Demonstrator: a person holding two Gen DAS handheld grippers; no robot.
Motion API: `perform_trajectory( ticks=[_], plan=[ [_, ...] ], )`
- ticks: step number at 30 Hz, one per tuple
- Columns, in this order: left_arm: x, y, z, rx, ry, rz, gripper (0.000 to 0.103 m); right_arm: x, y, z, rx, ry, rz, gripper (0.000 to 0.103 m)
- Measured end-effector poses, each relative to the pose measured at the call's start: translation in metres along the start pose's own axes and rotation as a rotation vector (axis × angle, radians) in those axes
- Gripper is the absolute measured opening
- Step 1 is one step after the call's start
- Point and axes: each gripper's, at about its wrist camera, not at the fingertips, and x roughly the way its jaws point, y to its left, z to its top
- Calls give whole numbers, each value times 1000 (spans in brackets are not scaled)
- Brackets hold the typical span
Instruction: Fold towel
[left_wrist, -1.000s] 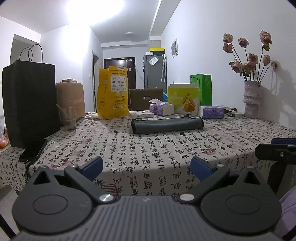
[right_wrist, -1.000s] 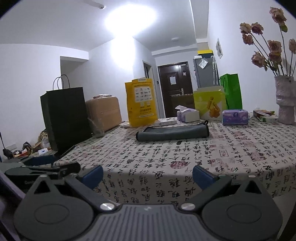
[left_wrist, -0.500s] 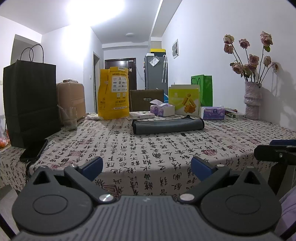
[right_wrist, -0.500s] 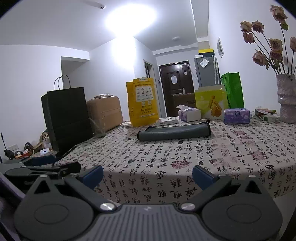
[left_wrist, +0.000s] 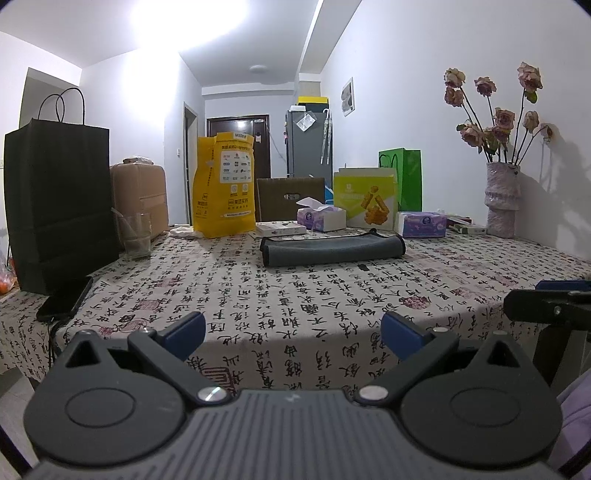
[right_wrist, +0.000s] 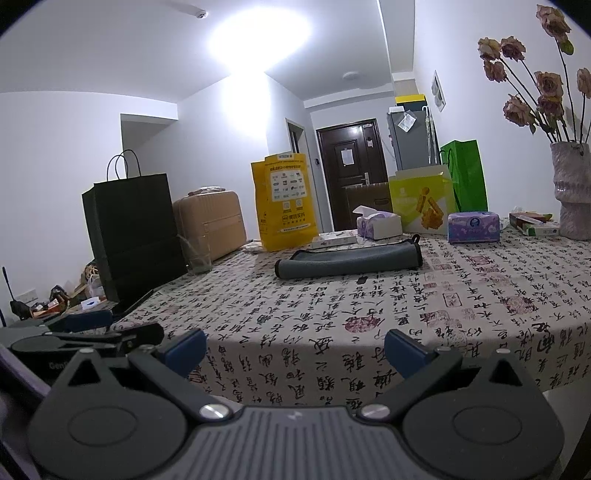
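A dark grey towel (left_wrist: 332, 250) lies folded in a long flat strip toward the far side of the table; it also shows in the right wrist view (right_wrist: 349, 262). My left gripper (left_wrist: 293, 334) is open and empty, held at the table's near edge, well short of the towel. My right gripper (right_wrist: 295, 349) is open and empty, also at the near edge. The right gripper shows side-on at the right of the left wrist view (left_wrist: 546, 308). The left gripper shows at the left of the right wrist view (right_wrist: 88, 334).
The table (left_wrist: 295, 295) has a calligraphy-print cloth. Around the towel stand a black paper bag (left_wrist: 59, 206), a glass (left_wrist: 136, 236), a yellow bag (left_wrist: 225, 184), tissue boxes (left_wrist: 423, 224), a green bag (left_wrist: 406, 177) and a vase of flowers (left_wrist: 502, 199). A phone (left_wrist: 64, 299) lies at left.
Both grippers have risen slightly, so the table and towel sit a little lower in view. The towel has not moved.
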Motion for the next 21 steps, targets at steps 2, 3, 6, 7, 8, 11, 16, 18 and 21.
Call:
perform_trajectory(
  ticks=[2, 3, 6, 7, 8, 11, 16, 18, 21],
  plan=[
    [0, 0, 0, 0, 0, 0, 103, 0, 0, 0, 2, 0, 0, 103],
    [0, 0, 0, 0, -1, 0, 103, 0, 0, 0, 3, 0, -1, 103],
    [0, 0, 0, 0, 0, -1, 103, 0, -1, 0, 5, 0, -3, 103],
    [0, 0, 0, 0, -1, -1, 103, -1, 0, 0, 5, -1, -3, 103],
    [1, 0, 0, 1, -1, -3, 103, -1, 0, -1, 4, -1, -3, 103],
    [1, 0, 0, 1, -1, -6, 103, -1, 0, -1, 5, -1, 1, 103],
    [0, 1, 0, 1, -1, -7, 103, -1, 1, -1, 5, -1, 1, 103],
    [0, 1, 0, 2, -5, -6, 103, -1, 1, -1, 5, -3, 1, 103],
    [-1, 1, -1, 3, -6, -6, 103, -2, 1, -1, 5, -4, 2, 103]
  ],
)
